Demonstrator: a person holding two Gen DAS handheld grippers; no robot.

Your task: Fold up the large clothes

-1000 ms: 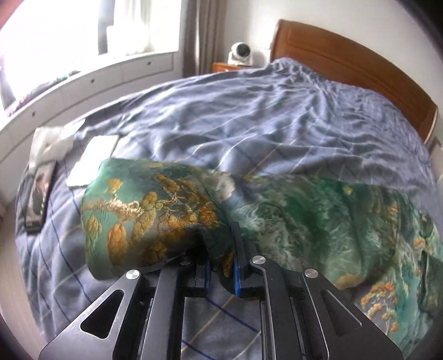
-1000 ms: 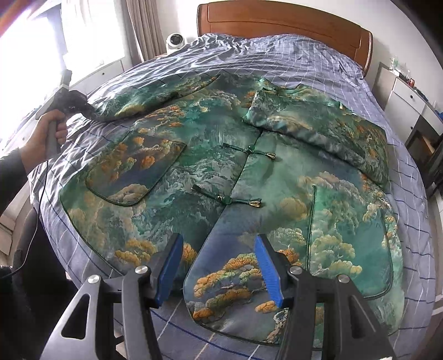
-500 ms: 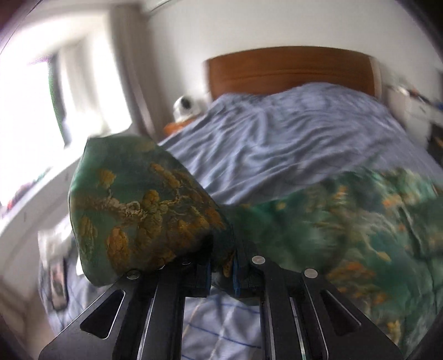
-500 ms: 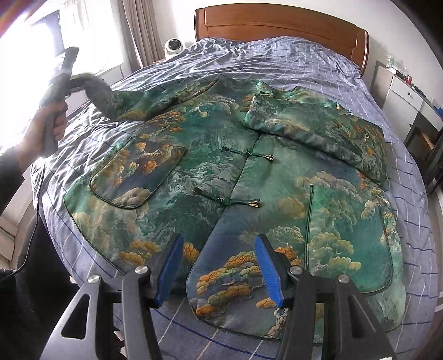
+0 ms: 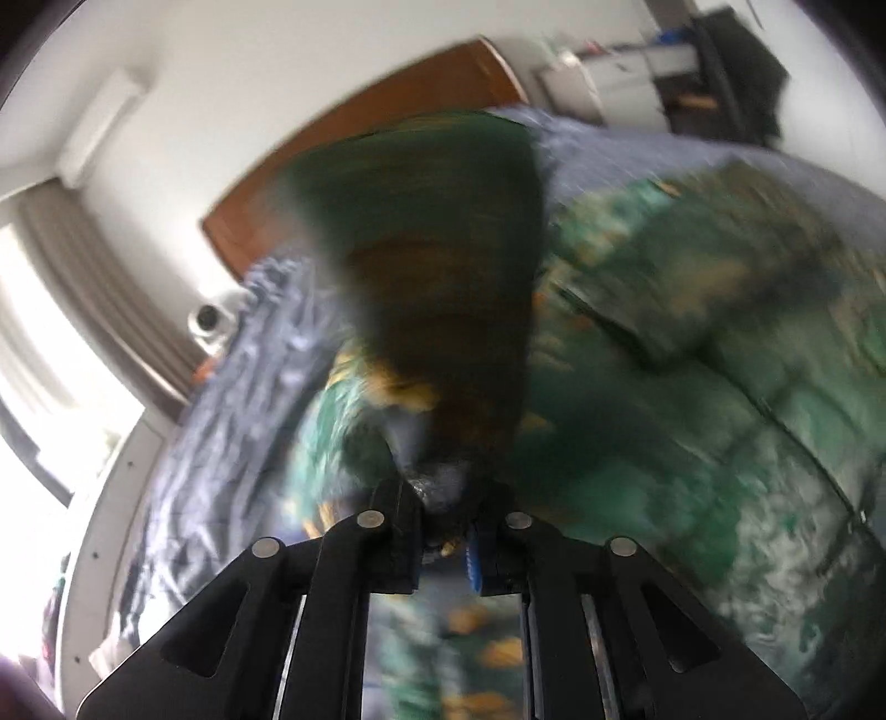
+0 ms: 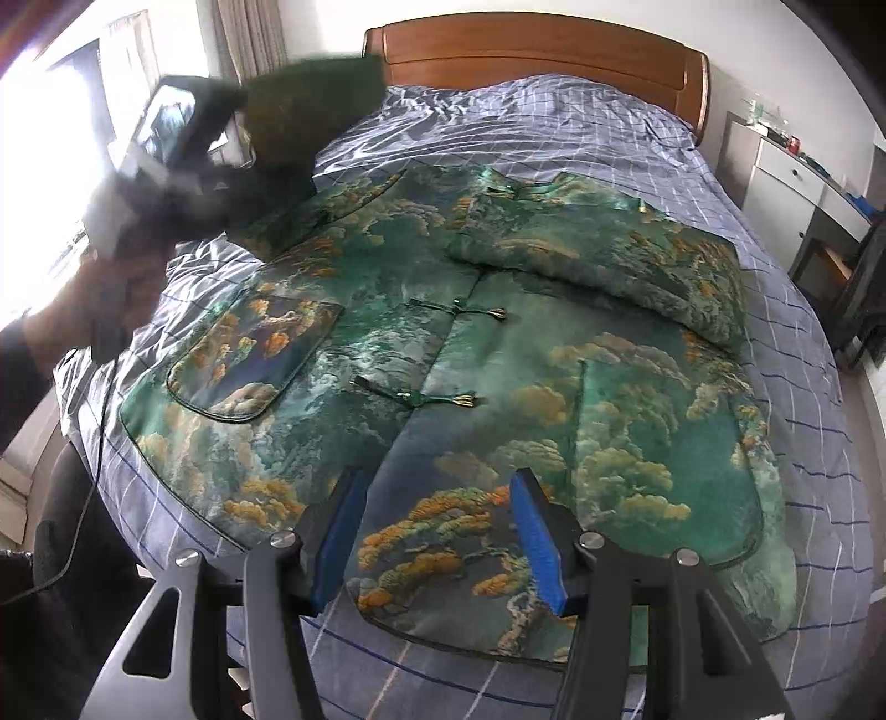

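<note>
A large green brocade jacket [image 6: 498, 354] with cloud and pine patterns lies spread on the bed, front up. Its right sleeve [image 6: 609, 266] is folded across the chest. My left gripper [image 5: 446, 531] is shut on the cuff of the left sleeve [image 5: 437, 266] and holds it lifted above the bed; the view is blurred. In the right wrist view that gripper [image 6: 232, 160] is at the upper left with the sleeve [image 6: 310, 99] raised. My right gripper [image 6: 437, 531] is open and empty, over the jacket's bottom hem.
The bed has a blue checked duvet [image 6: 554, 116] and a wooden headboard [image 6: 531, 50]. A white nightstand [image 6: 797, 171] stands at the right. A bright window [image 5: 33, 354] and curtains [image 6: 243, 39] are at the left. A small white device [image 5: 207, 321] sits beside the headboard.
My left gripper has lifted the left sleeve off the bed and swung it up and toward the jacket's middle. My right gripper has stayed almost still.
</note>
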